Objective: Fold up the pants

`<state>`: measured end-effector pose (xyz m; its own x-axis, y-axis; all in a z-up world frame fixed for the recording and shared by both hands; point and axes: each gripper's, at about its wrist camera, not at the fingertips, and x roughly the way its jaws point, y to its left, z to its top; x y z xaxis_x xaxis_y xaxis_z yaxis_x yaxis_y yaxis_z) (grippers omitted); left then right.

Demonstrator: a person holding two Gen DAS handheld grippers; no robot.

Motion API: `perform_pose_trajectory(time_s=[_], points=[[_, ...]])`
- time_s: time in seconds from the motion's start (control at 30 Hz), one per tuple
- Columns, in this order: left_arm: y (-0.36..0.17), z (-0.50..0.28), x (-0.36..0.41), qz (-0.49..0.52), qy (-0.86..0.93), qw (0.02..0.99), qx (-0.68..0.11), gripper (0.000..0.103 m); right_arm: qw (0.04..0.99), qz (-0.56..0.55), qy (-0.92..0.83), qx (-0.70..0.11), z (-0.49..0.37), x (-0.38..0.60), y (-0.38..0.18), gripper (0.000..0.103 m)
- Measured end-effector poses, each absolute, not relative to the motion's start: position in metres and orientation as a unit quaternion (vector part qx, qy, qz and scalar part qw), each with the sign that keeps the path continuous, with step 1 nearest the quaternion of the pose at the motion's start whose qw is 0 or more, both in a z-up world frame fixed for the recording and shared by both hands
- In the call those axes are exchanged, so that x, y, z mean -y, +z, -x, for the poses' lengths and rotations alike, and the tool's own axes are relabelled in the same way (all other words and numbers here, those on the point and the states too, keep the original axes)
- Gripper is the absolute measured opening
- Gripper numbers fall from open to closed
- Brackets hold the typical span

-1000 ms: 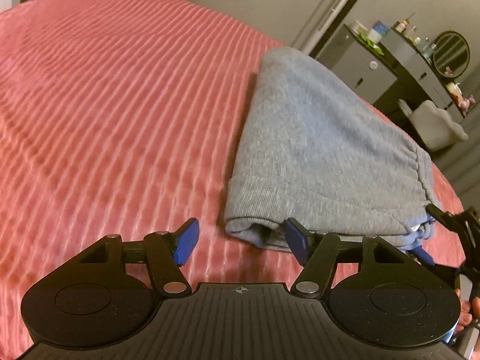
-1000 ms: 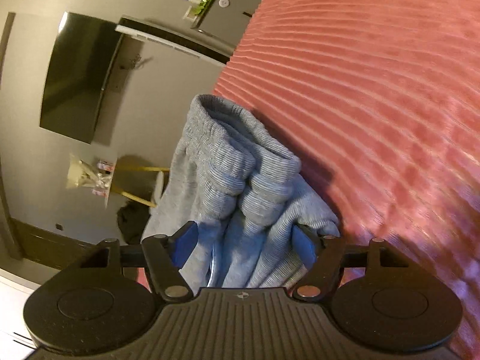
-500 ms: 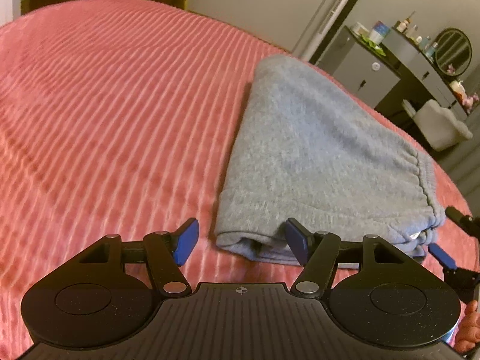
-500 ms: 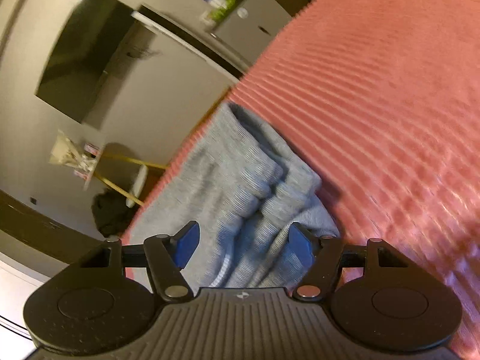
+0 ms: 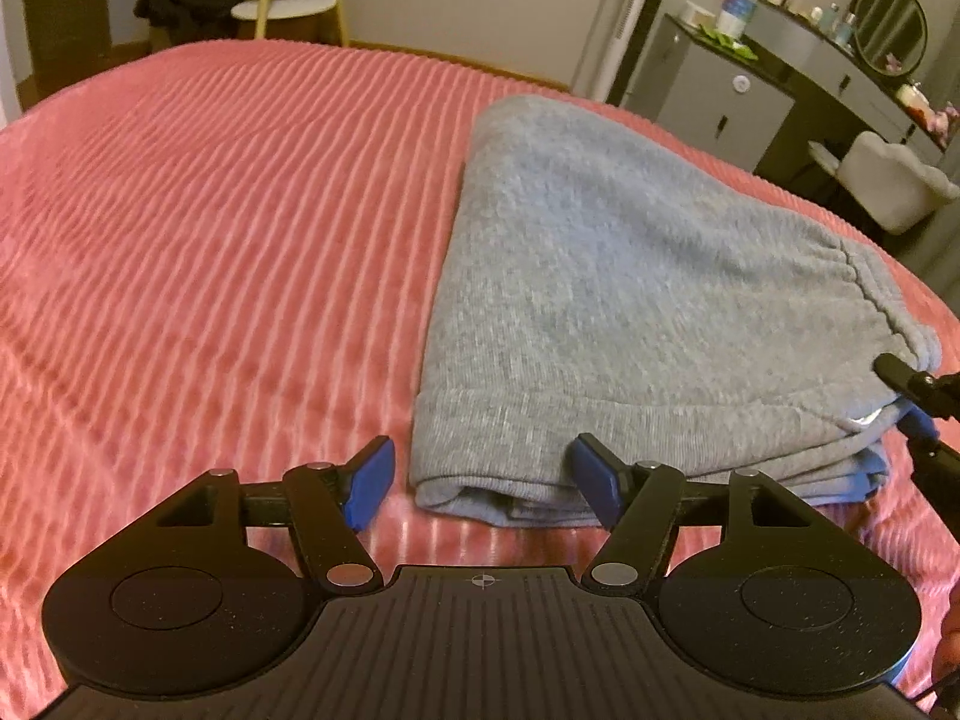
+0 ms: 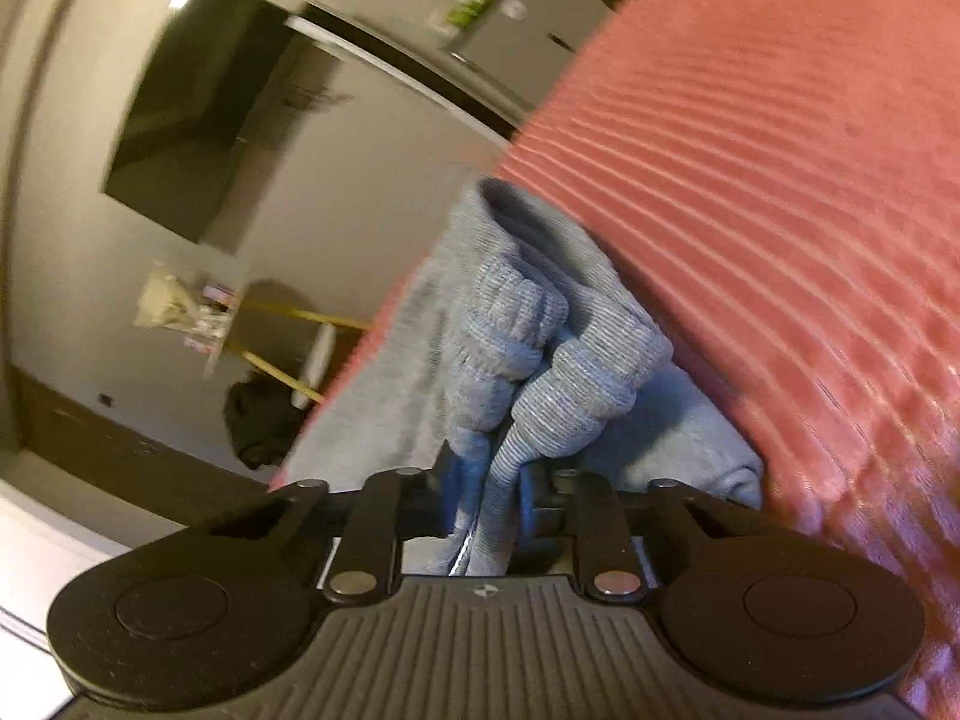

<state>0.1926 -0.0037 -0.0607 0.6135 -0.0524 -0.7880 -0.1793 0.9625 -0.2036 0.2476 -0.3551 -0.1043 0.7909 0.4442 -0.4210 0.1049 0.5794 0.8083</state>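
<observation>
Grey sweatpants (image 5: 630, 312) lie folded into a thick stack on the pink ribbed bedspread (image 5: 210, 240). My left gripper (image 5: 480, 483) is open at the stack's near left corner. One blue pad rests over the folded edge, the other stands beside it above the bedspread, and neither presses. My right gripper (image 6: 486, 498) is closing, its blue pads pinching the bunched ribbed waistband of the pants (image 6: 528, 348). That right gripper (image 5: 906, 399) also shows at the stack's right end in the left wrist view.
Beyond the bed's far edge stand a grey dresser (image 5: 738, 102) with a round mirror, a white chair (image 5: 888, 180) and a small white side table (image 5: 282, 9). A dark screen (image 6: 198, 108) hangs on the wall. Bedspread (image 6: 780, 180) stretches wide to the left of the pants.
The right jaws went from wide apart around the waistband to pinched on it. The left gripper shifted slightly and tipped, showing more of the room; its jaws stayed open.
</observation>
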Motion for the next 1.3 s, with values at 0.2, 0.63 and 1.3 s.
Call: perform_pose_trajectory(time_s=[0.2, 0.63, 1.3], points=[[-0.069, -0.193, -0.001, 0.118, 0.033, 0.884, -0.451, 0.08, 0.856, -0.396, 0.057, -0.327, -0.238, 0.349, -0.115, 0.012], [-0.075, -0.132, -0.003, 0.088, 0.049, 0.894, -0.437, 0.085, 0.937, -0.122, 0.09, -0.315, -0.164, 0.307, -0.07, 0.074], [-0.006, -0.029, 0.044, 0.067, 0.011, 0.945, -0.321, 0.096, 0.946, -0.024, 0.09, -0.31, -0.061, 0.257, -0.016, 0.095]])
